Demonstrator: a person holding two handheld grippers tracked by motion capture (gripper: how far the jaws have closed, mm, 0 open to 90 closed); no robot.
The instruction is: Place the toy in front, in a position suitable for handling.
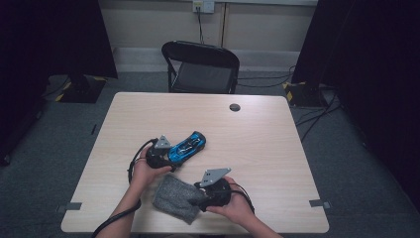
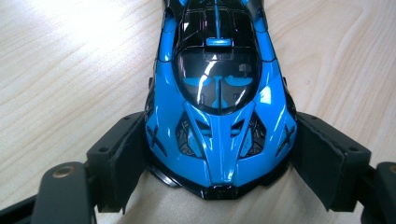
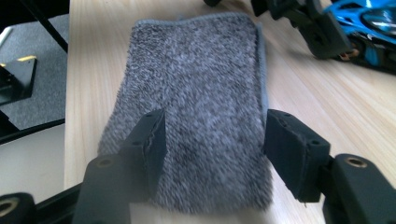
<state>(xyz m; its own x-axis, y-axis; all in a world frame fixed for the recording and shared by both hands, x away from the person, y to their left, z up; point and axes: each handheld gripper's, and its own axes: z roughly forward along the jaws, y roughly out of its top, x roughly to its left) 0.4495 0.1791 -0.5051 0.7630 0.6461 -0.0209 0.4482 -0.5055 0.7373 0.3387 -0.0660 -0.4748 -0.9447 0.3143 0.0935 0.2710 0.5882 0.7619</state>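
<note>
Left gripper (image 1: 167,157) pinching blue toy car (image 1: 187,146) at nose, car flat on table (image 1: 257,144); right gripper (image 1: 198,196) jaws spread astride grey cloth (image 1: 174,197), left pad touching, right pad just clear.

Toy car (image 2: 219,116): glossy bright blue body, black roof panels, black vents and black lower trim, dark tinted windscreen with blue seats showing through. Cloth (image 3: 196,116) at 5 o'clock from the car in the high view: mottled grey, speckled light and dark, plain grey hem. Table (image 1: 257,134): pale wood grain, one small dark round cap at 1 o'clock from the car. Left gripper (image 2: 219,168): matte black with brass-coloured screw heads. Right gripper (image 3: 215,140): same black, brass screws, grey triangular plate on top. Chair (image 1: 203,67) at 12 o'clock: black. Floor (image 1: 54,144): dark grey carpet, yellow-black striped tape on stand bases.
</note>
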